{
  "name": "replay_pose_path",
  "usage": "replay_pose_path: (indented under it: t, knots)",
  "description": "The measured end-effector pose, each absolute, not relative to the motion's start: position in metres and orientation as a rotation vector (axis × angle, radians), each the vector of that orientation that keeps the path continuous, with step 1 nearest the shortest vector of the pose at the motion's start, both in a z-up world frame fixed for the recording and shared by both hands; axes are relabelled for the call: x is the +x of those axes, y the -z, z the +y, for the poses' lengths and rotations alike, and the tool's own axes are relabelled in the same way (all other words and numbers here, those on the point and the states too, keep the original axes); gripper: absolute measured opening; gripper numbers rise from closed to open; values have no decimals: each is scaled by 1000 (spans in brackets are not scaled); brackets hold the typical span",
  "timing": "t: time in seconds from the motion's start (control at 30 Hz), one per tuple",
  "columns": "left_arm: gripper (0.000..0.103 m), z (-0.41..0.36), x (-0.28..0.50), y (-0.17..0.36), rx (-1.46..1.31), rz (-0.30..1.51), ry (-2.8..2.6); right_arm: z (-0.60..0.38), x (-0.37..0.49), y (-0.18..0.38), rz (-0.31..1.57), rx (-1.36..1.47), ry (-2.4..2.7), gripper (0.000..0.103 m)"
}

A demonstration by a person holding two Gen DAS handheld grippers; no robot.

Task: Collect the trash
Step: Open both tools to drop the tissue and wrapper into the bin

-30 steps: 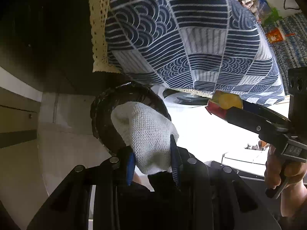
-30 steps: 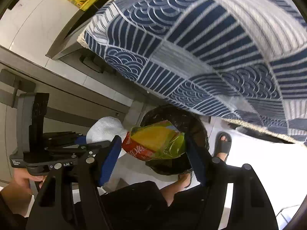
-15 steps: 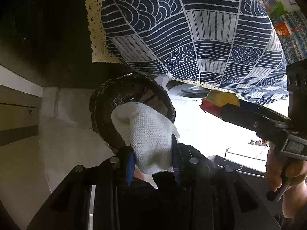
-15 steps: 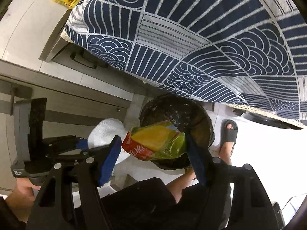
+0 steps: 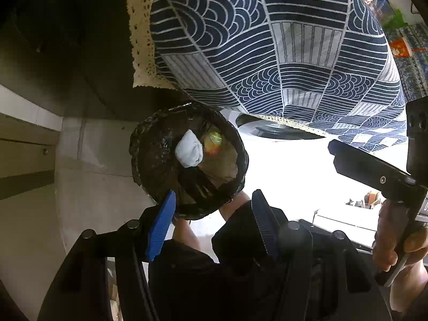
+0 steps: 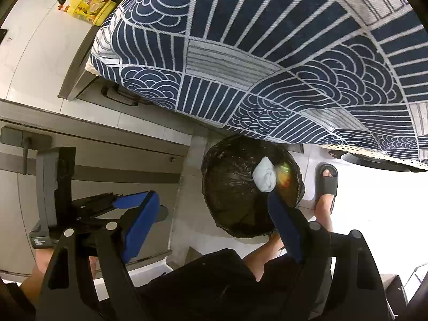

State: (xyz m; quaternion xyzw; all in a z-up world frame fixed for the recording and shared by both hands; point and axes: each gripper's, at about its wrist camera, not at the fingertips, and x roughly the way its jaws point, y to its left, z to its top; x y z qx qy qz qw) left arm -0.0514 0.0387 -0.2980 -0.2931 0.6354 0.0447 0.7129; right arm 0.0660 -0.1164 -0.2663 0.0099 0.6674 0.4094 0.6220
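Both the left gripper [image 5: 214,222] and right gripper [image 6: 214,224] are opening empty above the bin [image 5: 149,165], so keeping them centred is letting the white wad [image 5: 188,151] and wrapper [image 5: 212,144] land inside.

Inventory: one bin [image 5: 149,165] with black liner, one white wad [image 5: 188,152], one yellow-red wrapper [image 5: 212,144], two hand-held grippers, one patterned cloth [image 5: 281,42], one sandalled foot [image 6: 327,184].

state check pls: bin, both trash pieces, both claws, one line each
Trash bin: upright, black liner, open top.
White wad: inside bin, released.
Yellow wrapper: inside bin, beside wad.
Left claw: empty, jaws opening.
Right claw: empty, jaws opening.
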Motion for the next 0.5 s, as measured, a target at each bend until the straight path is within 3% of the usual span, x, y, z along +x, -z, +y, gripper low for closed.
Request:
replay_pose_path:
  t: [0.5]
  knots:
    - [57, 45, -37, 259, -609, 1340, -73, -135, 75, 237, 1460, 34, -912, 82]
